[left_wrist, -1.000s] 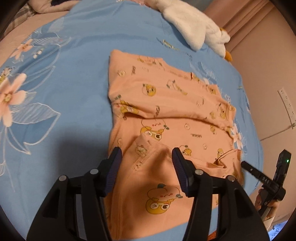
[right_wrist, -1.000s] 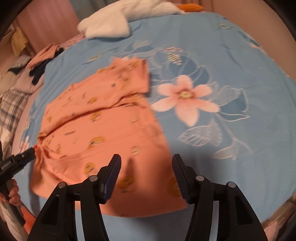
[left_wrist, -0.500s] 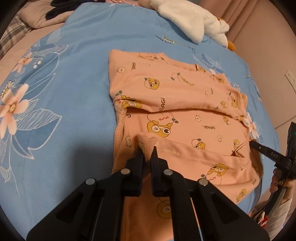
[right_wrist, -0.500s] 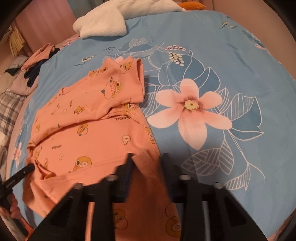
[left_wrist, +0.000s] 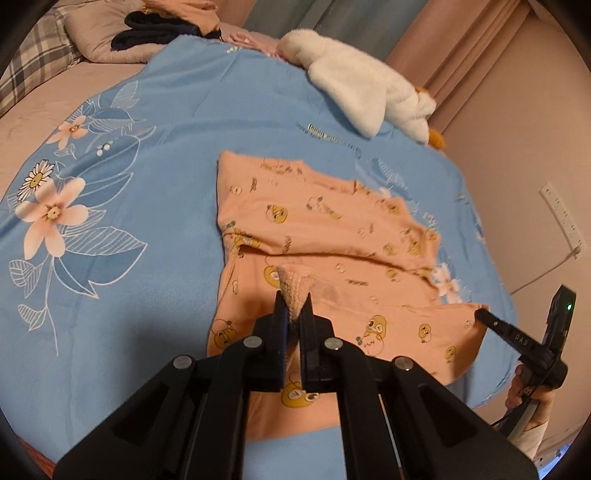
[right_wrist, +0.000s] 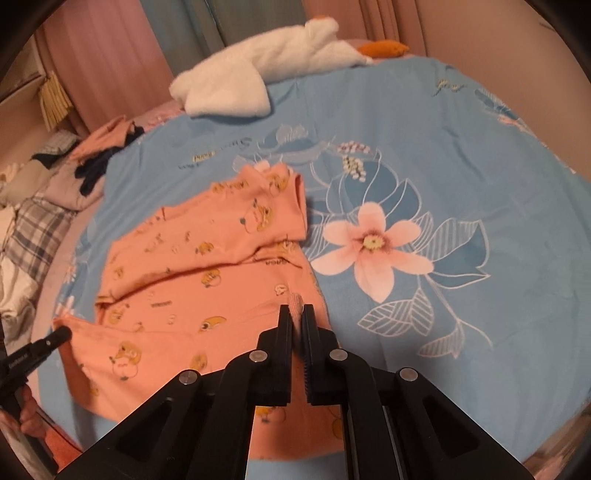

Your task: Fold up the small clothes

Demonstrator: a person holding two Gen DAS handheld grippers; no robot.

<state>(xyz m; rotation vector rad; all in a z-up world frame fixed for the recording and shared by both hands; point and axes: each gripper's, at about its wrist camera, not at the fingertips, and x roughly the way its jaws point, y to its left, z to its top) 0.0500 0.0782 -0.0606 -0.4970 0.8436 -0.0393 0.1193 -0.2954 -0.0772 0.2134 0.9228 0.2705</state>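
A small peach garment [left_wrist: 332,229] printed with yellow cartoon chicks lies on a blue floral bedsheet [left_wrist: 147,177]; it also shows in the right wrist view [right_wrist: 192,266]. Its upper part is folded over. My left gripper [left_wrist: 293,314] is shut on the hem corner at one side, pinching a bunched ridge of cloth. My right gripper [right_wrist: 296,314] is shut on the hem corner at the other side. Both corners are lifted a little off the sheet. Each gripper shows at the edge of the other's view: the right one [left_wrist: 495,321], the left one [right_wrist: 55,338].
A white plush toy [left_wrist: 362,88] lies at the far end of the bed. Dark and peach clothes [left_wrist: 166,22] and a plaid pillow [left_wrist: 33,62] lie at the far left. A wall with a socket [left_wrist: 561,218] is on the right.
Both grippers went from open over the hem to shut on its two corners, then lifted the cloth and drew back, so the cameras see more of the bed.
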